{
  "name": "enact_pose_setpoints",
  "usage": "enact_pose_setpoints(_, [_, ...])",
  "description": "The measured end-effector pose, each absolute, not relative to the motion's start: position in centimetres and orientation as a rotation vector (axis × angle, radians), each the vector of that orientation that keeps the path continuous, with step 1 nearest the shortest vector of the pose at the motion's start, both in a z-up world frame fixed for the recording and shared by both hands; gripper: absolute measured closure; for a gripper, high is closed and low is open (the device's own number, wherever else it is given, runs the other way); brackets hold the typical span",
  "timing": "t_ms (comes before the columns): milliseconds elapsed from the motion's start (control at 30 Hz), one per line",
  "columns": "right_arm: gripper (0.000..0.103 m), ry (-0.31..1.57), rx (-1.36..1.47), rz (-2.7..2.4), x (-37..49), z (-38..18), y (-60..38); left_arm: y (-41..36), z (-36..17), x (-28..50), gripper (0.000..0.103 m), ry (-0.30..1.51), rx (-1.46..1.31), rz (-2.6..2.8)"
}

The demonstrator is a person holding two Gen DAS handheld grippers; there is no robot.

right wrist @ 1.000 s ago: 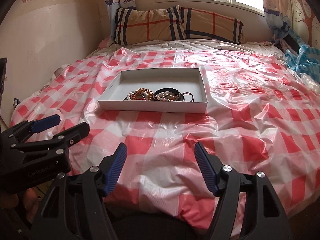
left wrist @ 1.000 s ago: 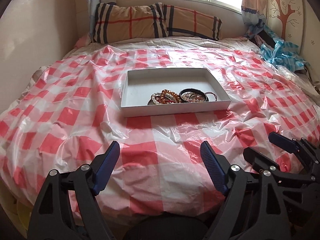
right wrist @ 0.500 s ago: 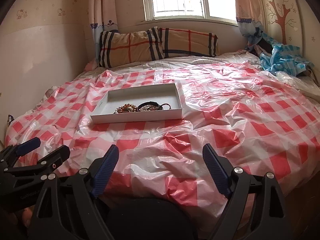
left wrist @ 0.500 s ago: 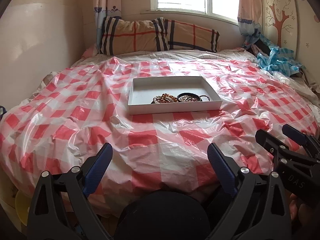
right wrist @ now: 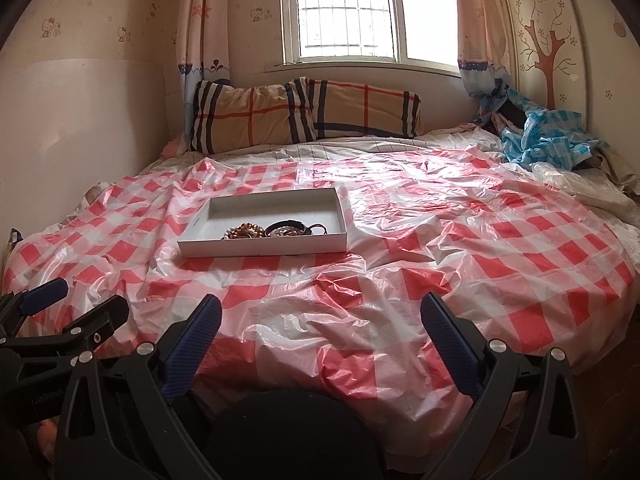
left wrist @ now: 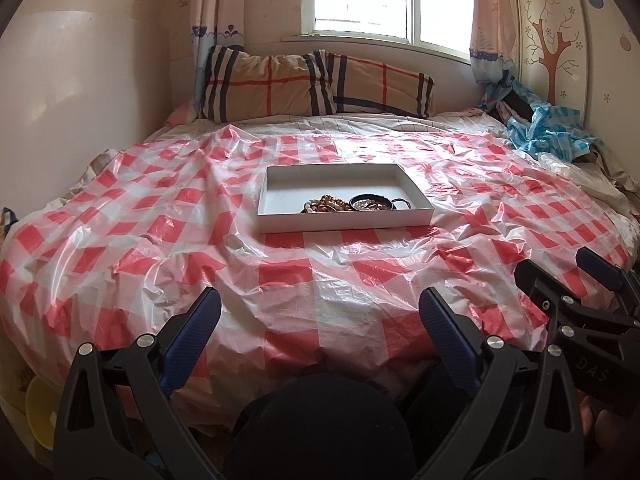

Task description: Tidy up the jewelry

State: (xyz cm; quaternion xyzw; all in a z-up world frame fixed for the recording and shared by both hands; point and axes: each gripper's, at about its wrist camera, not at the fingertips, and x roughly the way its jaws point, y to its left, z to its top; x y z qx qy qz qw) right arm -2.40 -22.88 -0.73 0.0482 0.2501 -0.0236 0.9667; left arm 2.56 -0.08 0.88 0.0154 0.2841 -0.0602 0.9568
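A white shallow tray (left wrist: 344, 222) (right wrist: 264, 246) lies on the bed's red-and-white checked plastic sheet (left wrist: 200, 256) (right wrist: 460, 248). In it lie a brown bead bracelet (left wrist: 329, 203) (right wrist: 246, 231), a black bangle (left wrist: 370, 202) (right wrist: 286, 227) and a thin dark ring-shaped piece (left wrist: 401, 202) (right wrist: 318, 227), all near the tray's front wall. My left gripper (left wrist: 320, 312) is open and empty, well short of the tray, near the bed's front edge. My right gripper (right wrist: 320, 318) is open and empty beside it; it also shows in the left wrist view (left wrist: 560, 268).
Two plaid pillows (left wrist: 316, 84) (right wrist: 304, 114) lean under the window at the head of the bed. Crumpled blue-and-white plastic (left wrist: 548, 130) (right wrist: 548, 136) lies at the far right. A wall (left wrist: 80, 100) borders the bed's left side.
Both grippers have pulled back from the tray and tilted up; the tray looks smaller and farther, and more of the window and walls shows. Both stayed open and empty.
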Motion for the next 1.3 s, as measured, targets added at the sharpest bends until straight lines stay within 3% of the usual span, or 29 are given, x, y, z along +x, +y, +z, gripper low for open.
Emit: enact_pose_setpoints(1300, [0.007,0.517,0.107,-0.055,-2.16,-1.03,-23.20,0.57,0.05,3.56,0.008,0.625,0.001,-0.095])
